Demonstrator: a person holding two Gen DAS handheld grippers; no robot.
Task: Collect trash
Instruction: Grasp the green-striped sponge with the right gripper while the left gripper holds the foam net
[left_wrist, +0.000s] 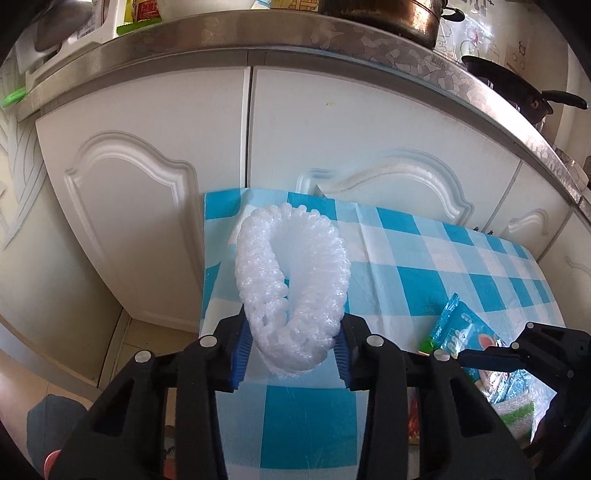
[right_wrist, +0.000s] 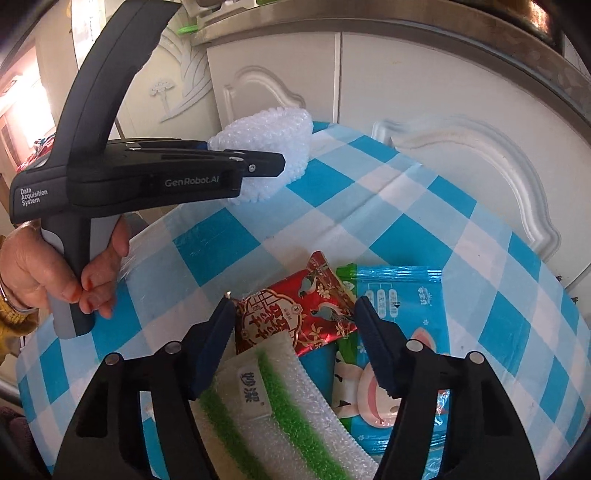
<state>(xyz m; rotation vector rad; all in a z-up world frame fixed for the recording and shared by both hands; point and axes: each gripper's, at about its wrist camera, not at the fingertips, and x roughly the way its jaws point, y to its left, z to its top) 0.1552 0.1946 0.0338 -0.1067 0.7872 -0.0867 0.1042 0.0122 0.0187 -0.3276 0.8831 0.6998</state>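
Observation:
My left gripper is shut on a white foam fruit net and holds it above the blue-checked tablecloth. In the right wrist view the net sticks out past the left gripper, held by a hand at the left. My right gripper is open over a pile of wrappers: a red packet, a blue wipes pack and a white-and-green scrub pad pack. The red packet lies between its jaws.
White cabinet doors stand right behind the table under a steel counter edge. A pot and a black pan sit on the counter. The floor shows at the table's left.

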